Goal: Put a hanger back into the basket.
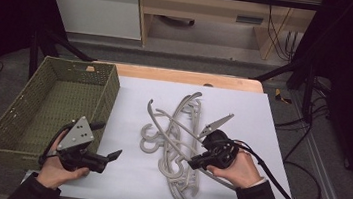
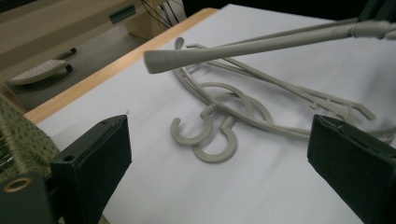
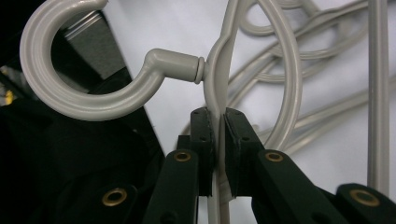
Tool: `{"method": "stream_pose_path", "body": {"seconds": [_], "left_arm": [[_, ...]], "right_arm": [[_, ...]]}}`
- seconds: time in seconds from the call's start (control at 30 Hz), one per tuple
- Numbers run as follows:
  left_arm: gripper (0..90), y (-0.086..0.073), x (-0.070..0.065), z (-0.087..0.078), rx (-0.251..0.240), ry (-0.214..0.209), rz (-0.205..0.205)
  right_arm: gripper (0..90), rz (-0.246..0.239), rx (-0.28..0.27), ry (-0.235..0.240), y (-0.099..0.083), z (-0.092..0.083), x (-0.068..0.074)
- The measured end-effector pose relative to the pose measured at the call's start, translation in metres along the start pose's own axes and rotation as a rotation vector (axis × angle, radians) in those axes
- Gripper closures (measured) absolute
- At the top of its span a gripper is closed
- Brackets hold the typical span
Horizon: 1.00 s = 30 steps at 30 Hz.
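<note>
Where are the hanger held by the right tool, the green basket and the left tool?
held hanger (image 3: pixel 212 84), right gripper view, body just above the pads.
green basket (image 1: pixel 109 94), high view, right wall.
left tool (image 2: pixel 219 182), left gripper view, midway between its open tips.

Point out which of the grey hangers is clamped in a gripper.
The hanger lifted off the pile: the right gripper pinches it just below its hook. The other hangers lie loose on the white sheet.

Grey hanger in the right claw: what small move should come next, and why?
Probably carry it left toward the green basket. The right claw is clamped on the grey hanger just below its hook, one arm already raised off the pile of hangers. The left claw stands open near the basket, holding nothing, and could steady the free end.
</note>
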<state>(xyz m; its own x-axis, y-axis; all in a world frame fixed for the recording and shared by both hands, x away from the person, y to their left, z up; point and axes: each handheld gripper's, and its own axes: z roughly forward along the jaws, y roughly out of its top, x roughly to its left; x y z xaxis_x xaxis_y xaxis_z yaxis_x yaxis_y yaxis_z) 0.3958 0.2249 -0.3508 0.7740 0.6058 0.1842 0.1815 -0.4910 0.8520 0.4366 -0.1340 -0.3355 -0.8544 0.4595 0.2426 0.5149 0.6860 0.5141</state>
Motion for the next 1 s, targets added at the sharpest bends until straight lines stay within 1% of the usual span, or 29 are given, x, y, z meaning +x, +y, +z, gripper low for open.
{"method": "stream_pose_path", "body": {"seconds": [0.03, 0.1, 0.13, 0.17, 0.27, 0.3, 0.33, 0.37, 0.4, 0.43, 0.47, 0.5, 0.53, 0.57, 0.6, 0.63, 0.67, 0.73, 0.77, 0.8, 0.83, 0.87, 0.9, 0.93, 1.0], "left_arm": [[5.8, 0.002, -0.003, 0.001, 0.014, -0.004, 0.024], [6.0, 0.007, -0.008, 0.004, 0.025, -0.021, 0.056], [6.0, 0.011, -0.01, 0.005, 0.038, -0.027, 0.086], [6.1, 0.014, -0.013, 0.006, 0.041, -0.029, 0.11], [6.7, 0.023, -0.022, 0.011, 0.06, -0.052, 0.176], [6.7, 0.023, -0.022, 0.011, 0.06, -0.052, 0.176], [6.8, 0.027, -0.027, 0.016, 0.083, -0.063, 0.226], [6.7, 0.029, -0.03, 0.019, 0.092, -0.064, 0.25], [6.8, 0.029, -0.03, 0.019, 0.092, -0.064, 0.25], [7.0, 0.03, -0.035, 0.023, 0.094, -0.077, 0.275], [7.9, 0.031, -0.037, 0.026, 0.097, -0.079, 0.289], [8.3, 0.031, -0.037, 0.026, 0.097, -0.079, 0.289], [8.5, 0.033, -0.041, 0.031, 0.112, -0.091, 0.318], [9.2, 0.033, -0.041, 0.031, 0.112, -0.091, 0.318], [9.8, 0.035, -0.044, 0.035, 0.13, -0.096, 0.354], [11.0, 0.036, -0.046, 0.037, 0.137, -0.107, 0.369], [12.3, 0.036, -0.046, 0.037, 0.137, -0.107, 0.369], [14.6, 0.038, -0.049, 0.04, 0.145, -0.117, 0.4], [15.8, 0.038, -0.052, 0.042, 0.147, -0.123, 0.408], [17.2, 0.04, -0.056, 0.045, 0.156, -0.119, 0.452], [18.8, 0.041, -0.058, 0.046, 0.16, -0.122, 0.468], [20.5, 0.041, -0.058, 0.046, 0.16, -0.122, 0.468], [21.7, 0.041, -0.062, 0.05, 0.161, -0.125, 0.491], [22.9, 0.041, -0.063, 0.051, 0.169, -0.123, 0.518], [26.2, 0.04, -0.067, 0.055, 0.18, -0.118, 0.552]], "right_arm": [[83.2, -0.011, 0.002, 0.013, 0.0, 0.0, 0.002], [83.2, -0.026, 0.01, 0.039, 0.0, 0.0, 0.005], [83.2, -0.035, 0.015, 0.043, 0.0, 0.0, 0.006], [83.2, -0.039, 0.014, 0.05, 0.0, 0.0, 0.007], [83.2, -0.054, 0.015, 0.067, 0.0, -0.001, 0.009], [83.2, -0.054, 0.015, 0.067, 0.0, -0.001, 0.009], [83.1, -0.065, 0.005, 0.078, 0.0, -0.001, 0.01], [83.2, -0.06, 0.006, 0.087, 0.0, -0.001, 0.01], [83.2, -0.06, 0.006, 0.087, 0.0, -0.001, 0.01], [83.1, -0.073, 0.007, 0.086, 0.0, 0.0, 0.01], [83.2, -0.091, 0.009, 0.088, -0.001, 0.001, 0.01], [83.2, -0.091, 0.009, 0.088, -0.001, 0.001, 0.01], [83.1, -0.104, 0.019, 0.098, -0.001, 0.002, 0.011], [83.1, -0.104, 0.025, 0.105, -0.001, 0.002, 0.012], [83.1, -0.11, 0.032, 0.108, -0.002, 0.003, 0.013], [83.1, -0.112, 0.037, 0.112, -0.002, 0.003, 0.013], [83.1, -0.112, 0.037, 0.112, -0.002, 0.003, 0.013], [83.1, -0.115, 0.042, 0.119, -0.002, 0.003, 0.014], [83.1, -0.117, 0.04, 0.128, -0.002, 0.004, 0.013], [83.2, -0.115, 0.042, 0.132, -0.002, 0.005, 0.014], [83.1, -0.113, 0.044, 0.135, -0.001, 0.005, 0.015], [83.2, -0.122, 0.049, 0.143, -0.001, 0.006, 0.015], [83.1, -0.125, 0.044, 0.134, -0.001, 0.007, 0.016], [83.1, -0.125, 0.056, 0.143, -0.001, 0.008, 0.016], [83.1, -0.122, 0.057, 0.146, -0.001, 0.009, 0.017]]}}
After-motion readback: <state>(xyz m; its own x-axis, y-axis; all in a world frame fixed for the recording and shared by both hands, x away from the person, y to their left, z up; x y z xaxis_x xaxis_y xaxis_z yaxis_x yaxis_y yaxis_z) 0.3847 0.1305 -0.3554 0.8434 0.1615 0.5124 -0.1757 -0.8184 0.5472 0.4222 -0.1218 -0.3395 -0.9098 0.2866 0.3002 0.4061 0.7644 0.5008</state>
